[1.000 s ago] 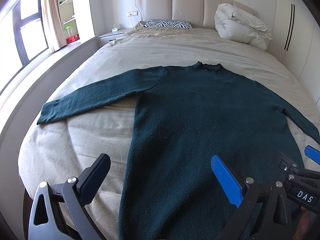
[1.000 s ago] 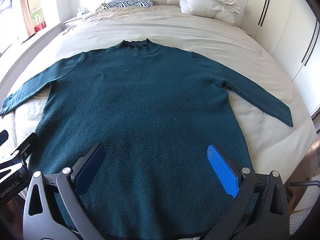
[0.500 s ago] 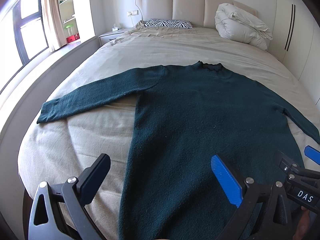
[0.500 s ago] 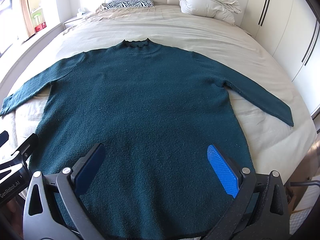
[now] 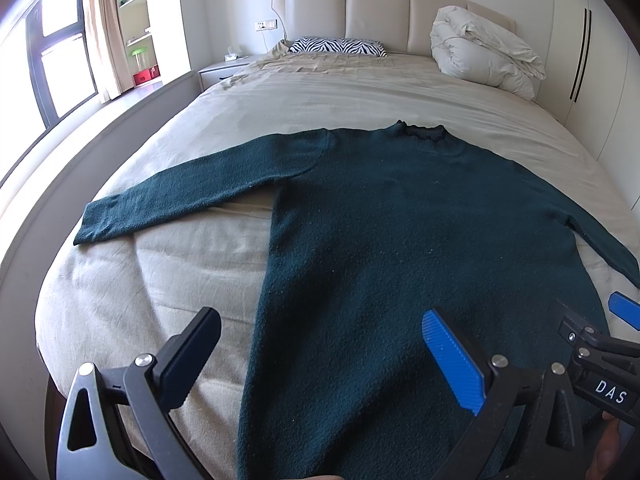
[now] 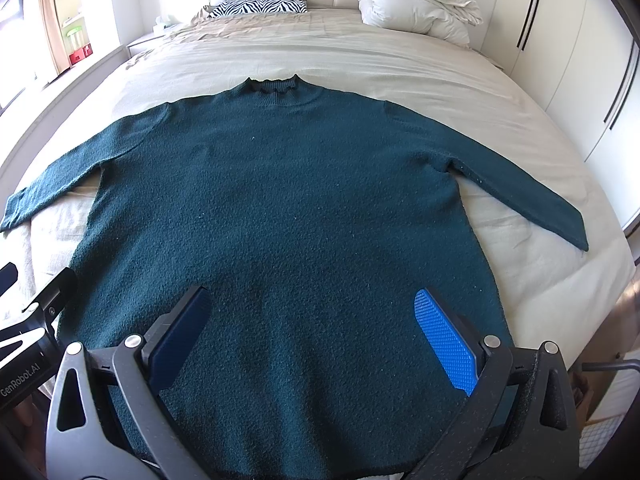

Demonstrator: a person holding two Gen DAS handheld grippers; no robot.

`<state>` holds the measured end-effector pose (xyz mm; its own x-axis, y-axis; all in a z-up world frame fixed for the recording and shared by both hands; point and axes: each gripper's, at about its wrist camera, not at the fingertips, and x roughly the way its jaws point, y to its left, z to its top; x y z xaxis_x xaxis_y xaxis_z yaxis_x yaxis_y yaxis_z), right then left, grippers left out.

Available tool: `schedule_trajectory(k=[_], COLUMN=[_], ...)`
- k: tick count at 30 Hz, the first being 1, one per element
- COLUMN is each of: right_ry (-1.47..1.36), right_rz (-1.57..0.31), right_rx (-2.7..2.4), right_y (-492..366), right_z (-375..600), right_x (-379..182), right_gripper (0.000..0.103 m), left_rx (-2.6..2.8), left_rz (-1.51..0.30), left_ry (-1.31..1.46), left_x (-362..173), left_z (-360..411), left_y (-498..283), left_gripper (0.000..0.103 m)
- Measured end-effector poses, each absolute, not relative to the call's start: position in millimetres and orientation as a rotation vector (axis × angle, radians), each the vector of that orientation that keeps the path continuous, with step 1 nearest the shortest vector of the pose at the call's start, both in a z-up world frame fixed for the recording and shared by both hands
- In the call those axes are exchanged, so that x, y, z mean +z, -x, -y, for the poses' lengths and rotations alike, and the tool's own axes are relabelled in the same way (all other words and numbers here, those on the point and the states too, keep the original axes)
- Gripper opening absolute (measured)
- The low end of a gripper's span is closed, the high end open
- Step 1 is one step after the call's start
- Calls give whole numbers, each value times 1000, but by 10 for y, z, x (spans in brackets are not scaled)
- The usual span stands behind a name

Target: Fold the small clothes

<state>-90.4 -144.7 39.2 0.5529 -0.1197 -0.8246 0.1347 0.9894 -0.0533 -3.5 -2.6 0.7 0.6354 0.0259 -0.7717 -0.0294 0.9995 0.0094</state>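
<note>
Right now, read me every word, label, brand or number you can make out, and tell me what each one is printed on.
"DAS": white letters on the black body of the right gripper, seen in the left wrist view.
"GenRobot.AI": white letters on the black body of the left gripper, seen in the right wrist view.
The sweater shows no label or print.
The red box on the window ledge is too small to read.

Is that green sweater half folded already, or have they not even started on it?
Not started, it seems. Done: the sweater lies spread flat on the bed, collar away, both sleeves stretched out sideways, no fold anywhere. In hand: nothing; the left claw and right claw hover open above the hem end, gripping no cloth. Left: every fold, probably sleeves inward first, then the body doubled over.
</note>
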Motion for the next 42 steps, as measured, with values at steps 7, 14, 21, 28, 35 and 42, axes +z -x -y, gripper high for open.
schedule_trajectory(k=[7,14,21,28,35,42], right_ry=[-18,-17,-17,-11,-3,-17], right_rz=[-975,-975,-976,-984,-990,-974], right_rx=[-151,-150,-149,-147,-139,-118], right_y=[901,912,926,904,833,710], right_z=[1450,1442,1427,1368,1333,1279], right_x=[394,392,381,338,330,355], right_gripper=[103,103,103,103,103,103], left_rx=[31,31,33,34,99,49], left_rz=[-883,-887,-897,-907,-945,-913], left_ry=[3,11,16,29,66,149], left_x=[-6,-98,-99,-103,-178,-132], left_z=[29,-33,-53,-93,-258,-570], left_y=[70,117,75,46,-39,-96], left_gripper=[103,103,103,103,103,103])
